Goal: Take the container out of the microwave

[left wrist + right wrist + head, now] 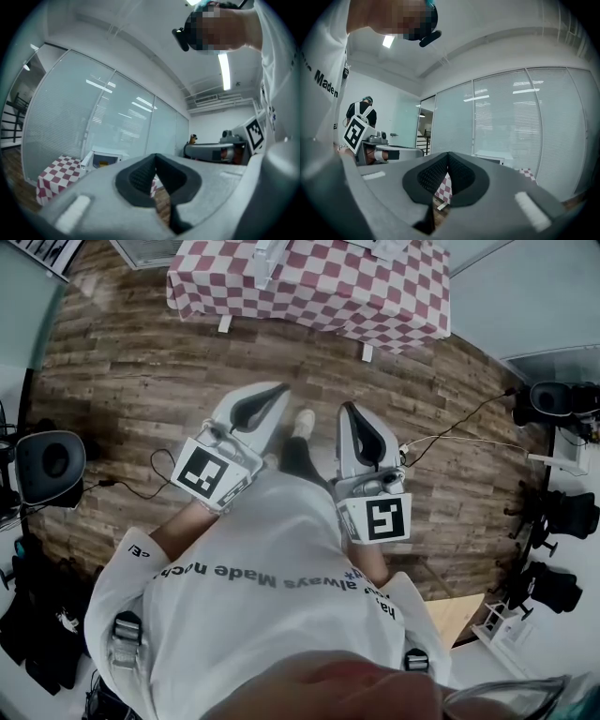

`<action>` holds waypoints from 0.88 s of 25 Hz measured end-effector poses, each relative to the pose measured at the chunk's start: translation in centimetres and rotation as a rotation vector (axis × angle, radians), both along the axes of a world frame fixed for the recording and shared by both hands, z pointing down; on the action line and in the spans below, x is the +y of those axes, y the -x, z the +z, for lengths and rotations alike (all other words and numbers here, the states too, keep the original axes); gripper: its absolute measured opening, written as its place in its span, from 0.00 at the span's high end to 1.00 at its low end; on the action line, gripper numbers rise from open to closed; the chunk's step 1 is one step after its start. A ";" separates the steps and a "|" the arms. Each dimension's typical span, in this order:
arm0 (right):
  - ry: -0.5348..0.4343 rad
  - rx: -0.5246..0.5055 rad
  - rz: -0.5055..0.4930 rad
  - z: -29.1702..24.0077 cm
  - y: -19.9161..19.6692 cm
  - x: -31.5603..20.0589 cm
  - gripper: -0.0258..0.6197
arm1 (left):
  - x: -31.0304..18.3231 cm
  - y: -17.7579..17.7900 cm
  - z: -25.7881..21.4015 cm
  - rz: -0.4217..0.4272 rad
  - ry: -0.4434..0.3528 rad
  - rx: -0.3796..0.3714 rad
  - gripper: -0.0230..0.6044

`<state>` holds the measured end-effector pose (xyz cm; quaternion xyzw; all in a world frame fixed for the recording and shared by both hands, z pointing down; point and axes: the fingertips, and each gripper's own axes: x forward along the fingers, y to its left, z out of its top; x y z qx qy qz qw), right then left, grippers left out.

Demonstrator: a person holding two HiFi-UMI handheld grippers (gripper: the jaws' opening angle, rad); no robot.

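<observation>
Both of your grippers are held level in front of your body, and neither carries anything. The left gripper [278, 390] has its fingers [140, 176] pressed together on nothing, and the right gripper [348, 411] is closed and empty in the same way.

The microwave [104, 158] stands on the far worktop [375, 287] with the red and white checked cloth, well apart from you across a stretch of wooden floor [122, 381]. Its front looks open, and a small yellowish patch inside is probably the container [103, 163], though it is too small to be sure.

Seen along the left fingers, the microwave lies off to their left. Seen along the right fingers, it lies off to their right. So your two grippers are angled slightly inward, and the microwave sits ahead of you between their lines.

Neither hand is clearly nearer, though the left tip reaches a little further towards the worktop. You would need to walk up to the worktop and spread one pair of fingers before reaching in
</observation>
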<state>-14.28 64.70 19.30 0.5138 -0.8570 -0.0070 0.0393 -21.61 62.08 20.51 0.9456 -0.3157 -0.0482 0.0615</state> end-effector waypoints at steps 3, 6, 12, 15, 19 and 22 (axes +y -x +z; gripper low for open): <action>-0.003 -0.006 -0.005 -0.3 -0.8 -2.1 0.96 | -2.0 -0.9 0.3 -0.004 0.009 -0.002 0.96; -0.007 -0.008 -0.012 -0.5 -1.8 -4.3 0.96 | -4.1 -2.0 0.6 -0.012 0.012 -0.006 0.96; -0.005 -0.008 -0.016 -0.6 -5.3 -9.0 0.96 | -8.8 -5.1 0.4 -0.024 0.010 -0.005 0.96; -0.007 -0.010 -0.026 -0.7 -7.0 -11.4 0.96 | -11.1 -6.8 0.2 -0.031 0.010 -0.006 0.96; -0.006 -0.007 -0.043 -0.9 -9.2 -14.2 0.96 | -14.0 -8.9 -0.1 -0.050 0.008 -0.003 0.96; -0.012 -0.009 -0.045 -1.1 -11.3 -16.1 0.96 | -15.8 -10.9 -0.6 -0.059 -0.001 -0.007 0.96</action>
